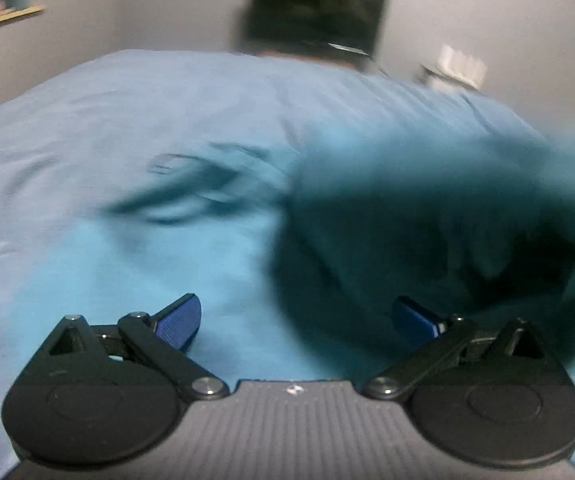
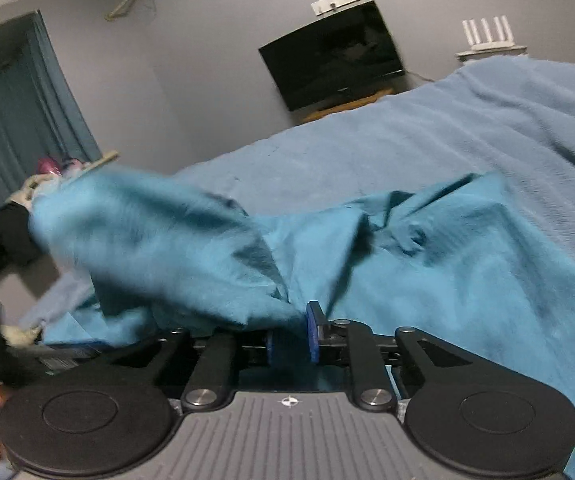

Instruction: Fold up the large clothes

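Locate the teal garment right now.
In the right wrist view the teal garment lies crumpled on the blue bedspread, one fold lifted left, just ahead of the right gripper.

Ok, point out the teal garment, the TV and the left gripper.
teal garment [image 2: 427,264]: right wrist view, on its crumpled middle spread over the bed.
TV [image 2: 335,56]: right wrist view, centre of the dark screen.
left gripper [image 1: 295,322]: left wrist view, midway between its blue fingertips.

Large teal garment [image 2: 427,264] of thin cloth, crumpled and creased, spread across a paler blue bedcover [image 2: 467,128], one blurred fold lifted off the bed at left, its lower edge bunched low in the middle of the right-wrist view
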A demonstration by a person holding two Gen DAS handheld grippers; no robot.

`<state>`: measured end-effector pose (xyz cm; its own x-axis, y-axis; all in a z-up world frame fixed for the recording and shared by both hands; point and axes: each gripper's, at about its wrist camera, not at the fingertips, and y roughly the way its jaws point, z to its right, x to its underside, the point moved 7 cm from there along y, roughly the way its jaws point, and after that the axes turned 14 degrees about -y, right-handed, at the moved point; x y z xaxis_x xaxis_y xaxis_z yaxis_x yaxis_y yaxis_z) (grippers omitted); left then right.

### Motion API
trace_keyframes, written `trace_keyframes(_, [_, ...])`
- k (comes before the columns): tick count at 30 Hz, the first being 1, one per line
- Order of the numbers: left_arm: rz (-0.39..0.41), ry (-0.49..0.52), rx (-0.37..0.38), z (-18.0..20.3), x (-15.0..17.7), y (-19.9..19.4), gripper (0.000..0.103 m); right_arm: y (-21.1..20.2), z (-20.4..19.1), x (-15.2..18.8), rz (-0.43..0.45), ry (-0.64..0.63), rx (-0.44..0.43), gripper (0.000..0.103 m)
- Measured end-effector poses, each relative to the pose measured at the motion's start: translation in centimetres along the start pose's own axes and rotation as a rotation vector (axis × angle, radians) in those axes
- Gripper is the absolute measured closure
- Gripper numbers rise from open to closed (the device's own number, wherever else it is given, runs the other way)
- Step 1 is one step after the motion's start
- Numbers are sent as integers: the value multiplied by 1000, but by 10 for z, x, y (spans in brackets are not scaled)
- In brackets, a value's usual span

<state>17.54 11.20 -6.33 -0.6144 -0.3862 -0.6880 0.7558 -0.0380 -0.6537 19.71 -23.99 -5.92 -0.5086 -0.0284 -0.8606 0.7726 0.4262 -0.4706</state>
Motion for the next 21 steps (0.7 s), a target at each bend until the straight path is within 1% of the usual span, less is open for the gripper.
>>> trace_keyframes(2, [43,-54,-45,-20,-13,-19,0,-5,-5,-2,12,37,12,60])
trace_keyframes(4, [94,-86,-74,-33,-23,-34,0,-12,-6,-1,20,93,21,59])
trace_keyframes(5, [115,-102,-74,-36,-29,-38,0,-14,-5,2,29,136,14,59])
trace_keyframes(6, [125,-120,-59,-36,-33,-40,0,-17,-4,5,36,190,0,59])
trace_keyframes(9, [122,-159,51,-27,-43,-38,0,-17,6,12,55,321,-49,58])
trace_keyframes(10, [122,-152,76,-20,-44,-36,0,-15,9,13,66,354,-56,58])
trace_keyframes(13, [142,-74,94,1,-45,-32,0,-20,24,15,113,452,-49,53])
trace_keyframes(14, [145,-46,108,4,-43,-33,0,-24,28,15,131,470,-45,49])
trace_keyframes(15, [142,-16,132,12,-41,-32,0,-19,31,10,142,478,-46,43])
trace_keyframes(18, [116,38,183,30,-29,-31,0,-12,33,6,147,477,-70,37])
trace_keyframes(20, [98,59,208,40,-23,-30,0,2,27,3,124,438,-85,33])
trace_keyframes(21, [87,69,219,44,-20,-28,0,13,26,-4,110,413,-83,32])
